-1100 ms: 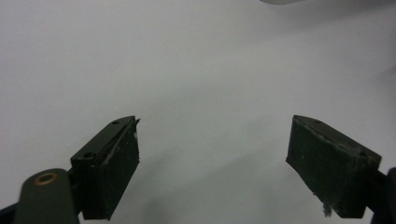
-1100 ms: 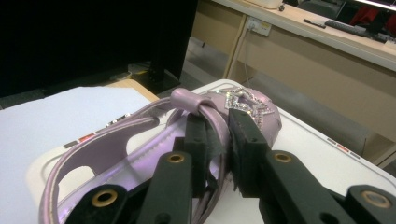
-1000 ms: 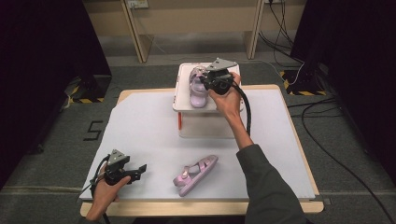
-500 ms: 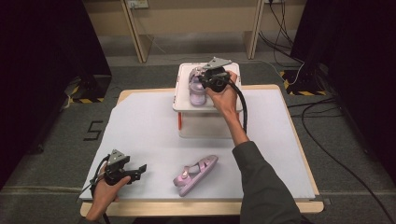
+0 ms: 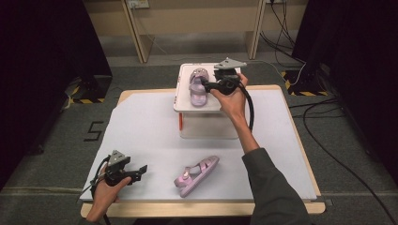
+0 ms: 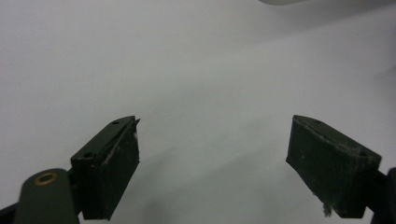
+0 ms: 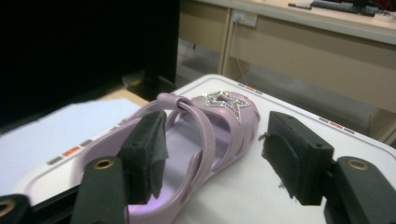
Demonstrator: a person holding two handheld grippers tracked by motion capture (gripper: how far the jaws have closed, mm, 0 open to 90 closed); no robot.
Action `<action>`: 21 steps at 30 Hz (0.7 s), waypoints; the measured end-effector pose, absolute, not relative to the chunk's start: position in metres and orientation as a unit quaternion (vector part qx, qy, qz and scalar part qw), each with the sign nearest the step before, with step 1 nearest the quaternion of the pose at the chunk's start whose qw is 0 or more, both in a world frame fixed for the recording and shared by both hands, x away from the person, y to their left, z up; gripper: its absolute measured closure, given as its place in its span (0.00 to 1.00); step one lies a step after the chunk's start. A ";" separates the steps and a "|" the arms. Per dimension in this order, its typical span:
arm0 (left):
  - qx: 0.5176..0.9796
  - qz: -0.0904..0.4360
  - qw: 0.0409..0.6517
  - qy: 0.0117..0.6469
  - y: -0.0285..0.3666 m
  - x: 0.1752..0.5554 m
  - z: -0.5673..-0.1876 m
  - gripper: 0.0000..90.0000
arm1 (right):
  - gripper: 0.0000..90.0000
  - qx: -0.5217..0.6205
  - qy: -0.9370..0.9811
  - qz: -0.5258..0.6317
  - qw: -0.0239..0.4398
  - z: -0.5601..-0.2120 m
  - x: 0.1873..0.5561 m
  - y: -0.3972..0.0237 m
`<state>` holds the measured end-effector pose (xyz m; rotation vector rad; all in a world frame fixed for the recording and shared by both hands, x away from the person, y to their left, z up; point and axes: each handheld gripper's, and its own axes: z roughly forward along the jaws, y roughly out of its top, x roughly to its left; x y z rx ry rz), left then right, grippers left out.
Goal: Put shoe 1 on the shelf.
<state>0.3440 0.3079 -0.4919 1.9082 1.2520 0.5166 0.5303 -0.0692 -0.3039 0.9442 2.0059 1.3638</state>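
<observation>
- Sandal (image 5: 197, 87) is lying on the white box (image 5: 185, 104); I am judging this half done.
- My right gripper (image 5: 209, 86) has just been opening, its jaws now straddling the heel, pads off it.
- Second sandal (image 5: 196, 175) is waiting on the table (image 5: 141, 126), unobstructed.
- My left gripper (image 5: 139, 170) is resting near it, open, empty.

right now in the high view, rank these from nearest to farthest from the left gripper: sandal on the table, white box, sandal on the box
From the left gripper at the table's near left:
1. Sandal on the table, just to its right along the near edge.
2. White box, farther back, mid-table.
3. Sandal on the box, on the box's top at the far side, beside the right gripper.
</observation>
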 end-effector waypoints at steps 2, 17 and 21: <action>0.751 0.203 0.390 0.492 0.308 0.344 -0.492 0.18 | 0.39 0.344 0.741 0.517 0.257 -0.303 0.521 -0.076; 0.752 0.203 0.390 0.492 0.306 0.344 -0.492 0.18 | 0.34 0.301 0.761 0.526 0.230 -0.329 0.430 -0.096; 0.752 0.203 0.389 0.492 0.306 0.344 -0.492 0.18 | 0.34 0.291 0.770 0.524 0.219 -0.346 0.414 -0.095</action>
